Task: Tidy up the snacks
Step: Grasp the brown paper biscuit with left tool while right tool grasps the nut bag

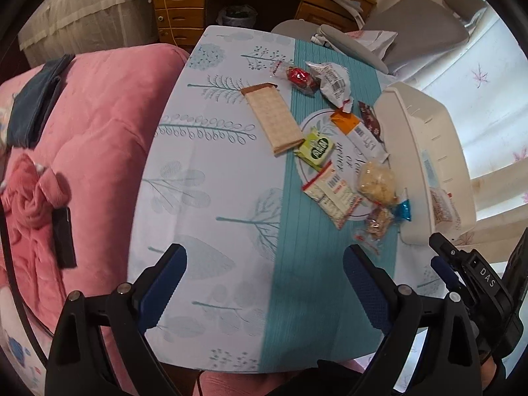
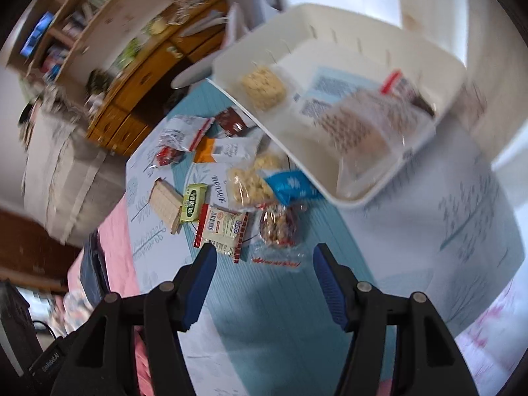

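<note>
Left hand-held gripper [image 1: 264,274] hung over worktop [image 1: 204,217], jaws spread wide, nothing between them. Right hand-held gripper [image 2: 264,270] also released and empty, above teal runner [image 2: 264,313]. Snack pile lay at twelve o'clock from right gripper: Lipo biscuit pack [image 2: 221,228], clear nut-bar wrapper [image 2: 279,227], green candy [image 2: 194,202], wafer bar [image 2: 165,205]. White bin [image 2: 349,165] at one o'clock held puffed-rice cake [image 2: 263,86] and clear-wrapped wafer pack [image 2: 359,128]. Pink quilt [image 1: 99,125] at nine o'clock in left view.
</note>
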Demonstrator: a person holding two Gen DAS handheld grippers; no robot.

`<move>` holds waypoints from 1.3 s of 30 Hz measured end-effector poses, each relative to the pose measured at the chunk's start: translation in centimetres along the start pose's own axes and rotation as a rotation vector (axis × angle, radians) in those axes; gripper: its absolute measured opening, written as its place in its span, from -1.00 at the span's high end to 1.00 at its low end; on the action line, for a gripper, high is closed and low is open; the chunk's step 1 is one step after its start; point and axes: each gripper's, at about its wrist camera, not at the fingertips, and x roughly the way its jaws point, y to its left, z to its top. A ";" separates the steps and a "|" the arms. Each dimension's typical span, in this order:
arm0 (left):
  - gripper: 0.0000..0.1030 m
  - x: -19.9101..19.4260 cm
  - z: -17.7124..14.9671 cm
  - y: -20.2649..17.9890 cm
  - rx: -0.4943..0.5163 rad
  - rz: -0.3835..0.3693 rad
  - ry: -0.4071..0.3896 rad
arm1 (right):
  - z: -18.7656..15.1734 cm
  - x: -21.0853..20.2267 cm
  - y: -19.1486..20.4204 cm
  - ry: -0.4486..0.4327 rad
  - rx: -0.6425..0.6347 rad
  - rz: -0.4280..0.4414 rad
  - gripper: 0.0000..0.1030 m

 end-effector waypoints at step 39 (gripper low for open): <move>-0.66 19.0 17.3 -0.3 -0.288 0.088 0.067 | -0.2 11.3 1.1 -0.001 -0.172 -0.221 -0.20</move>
